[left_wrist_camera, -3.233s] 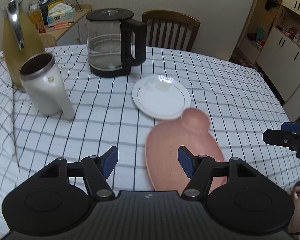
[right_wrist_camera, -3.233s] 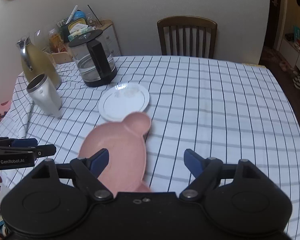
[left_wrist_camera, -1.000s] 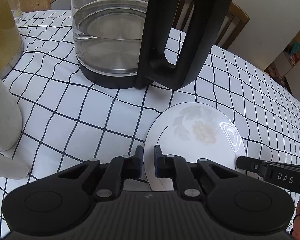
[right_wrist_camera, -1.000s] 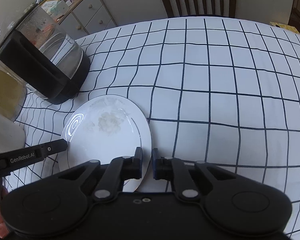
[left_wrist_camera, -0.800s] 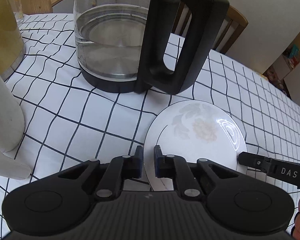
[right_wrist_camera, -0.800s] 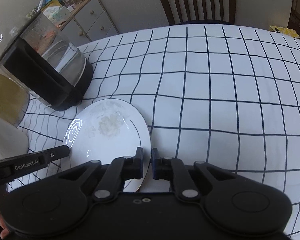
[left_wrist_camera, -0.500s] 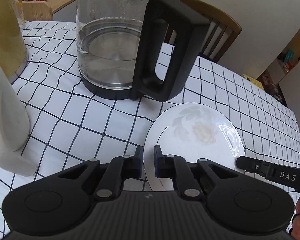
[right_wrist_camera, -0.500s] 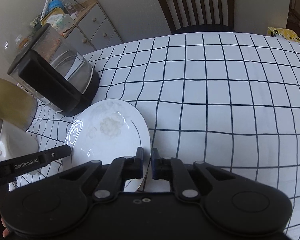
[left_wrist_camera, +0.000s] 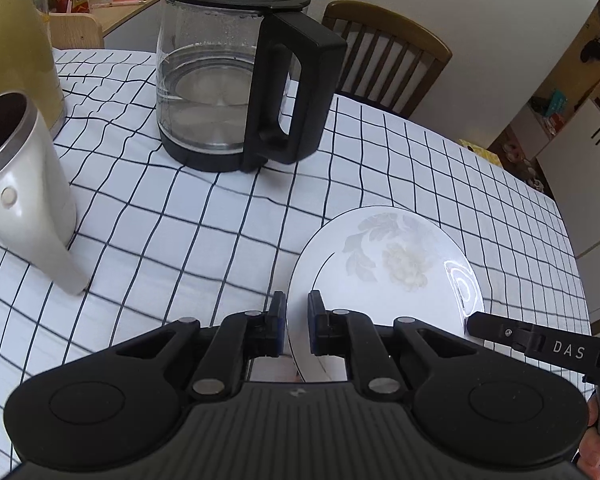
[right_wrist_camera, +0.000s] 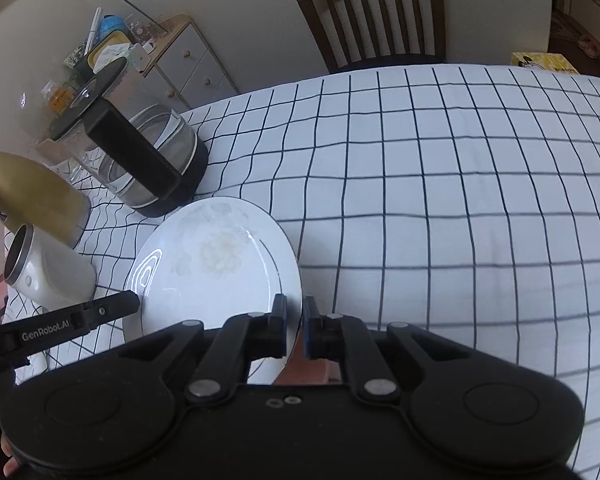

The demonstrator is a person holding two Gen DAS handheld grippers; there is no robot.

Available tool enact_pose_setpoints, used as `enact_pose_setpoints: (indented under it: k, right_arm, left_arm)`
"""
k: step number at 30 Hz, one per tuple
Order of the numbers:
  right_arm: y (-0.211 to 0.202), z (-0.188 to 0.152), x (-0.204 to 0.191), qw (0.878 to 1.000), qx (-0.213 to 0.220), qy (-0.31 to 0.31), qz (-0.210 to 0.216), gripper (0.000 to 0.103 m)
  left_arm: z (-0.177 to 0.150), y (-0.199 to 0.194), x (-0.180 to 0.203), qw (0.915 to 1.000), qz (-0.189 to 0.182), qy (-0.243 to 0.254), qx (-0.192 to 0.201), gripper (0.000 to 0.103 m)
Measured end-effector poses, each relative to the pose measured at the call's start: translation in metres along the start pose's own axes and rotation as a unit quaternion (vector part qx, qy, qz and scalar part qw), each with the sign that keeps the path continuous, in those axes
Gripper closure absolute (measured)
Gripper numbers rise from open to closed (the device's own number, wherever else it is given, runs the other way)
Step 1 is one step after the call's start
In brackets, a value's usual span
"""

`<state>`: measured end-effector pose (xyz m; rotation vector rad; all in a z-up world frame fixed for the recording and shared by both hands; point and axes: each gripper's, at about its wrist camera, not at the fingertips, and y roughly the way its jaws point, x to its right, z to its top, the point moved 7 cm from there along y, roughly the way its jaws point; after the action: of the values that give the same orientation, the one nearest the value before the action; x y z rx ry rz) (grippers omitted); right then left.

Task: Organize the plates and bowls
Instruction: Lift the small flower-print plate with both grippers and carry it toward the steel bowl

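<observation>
The round white ceramic plate with a faint floral print (left_wrist_camera: pixel 384 268) is pinched on two opposite edges and hangs above the checked tablecloth (left_wrist_camera: pixel 172 248) rather than lying on it. The left gripper (left_wrist_camera: pixel 297 322) has its blue-padded jaws pressed almost together on the plate's left rim, so the plate stretches ahead and to the right of that gripper. In the right wrist view, the right gripper (right_wrist_camera: pixel 293 320) is likewise clamped on the plate's right rim, and here the plate (right_wrist_camera: pixel 216 260) spreads ahead and to the left of the jaws. Each gripper's arm shows at the far side of the plate in the other's view: the right one, marked DAS (left_wrist_camera: pixel 540 346), meets the plate's right edge, and the left one, marked GenRobot.AI (right_wrist_camera: pixel 60 326), meets its left edge. A pink dish (right_wrist_camera: pixel 304 368) peeks out under the plate just behind the right gripper's jaws. Beyond the plate stand a glass kettle with a black lid and handle (left_wrist_camera: pixel 236 80), a white steel-rimmed mug (left_wrist_camera: pixel 24 196) and a gold flask (right_wrist_camera: pixel 32 196), all apart from it.
</observation>
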<state>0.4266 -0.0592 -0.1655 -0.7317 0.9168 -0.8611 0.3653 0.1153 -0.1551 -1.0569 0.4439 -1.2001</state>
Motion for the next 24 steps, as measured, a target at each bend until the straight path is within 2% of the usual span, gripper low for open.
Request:
enact_pose_setpoints:
  k: [24]
  right_arm:
    - [-0.086,-0.120,-0.013,1.000,0.006,0.023,-0.007,0.095]
  left_arm:
    - [-0.114,-0.091,0.001,0.9991,-0.027,0.027,-0.017,0.093]
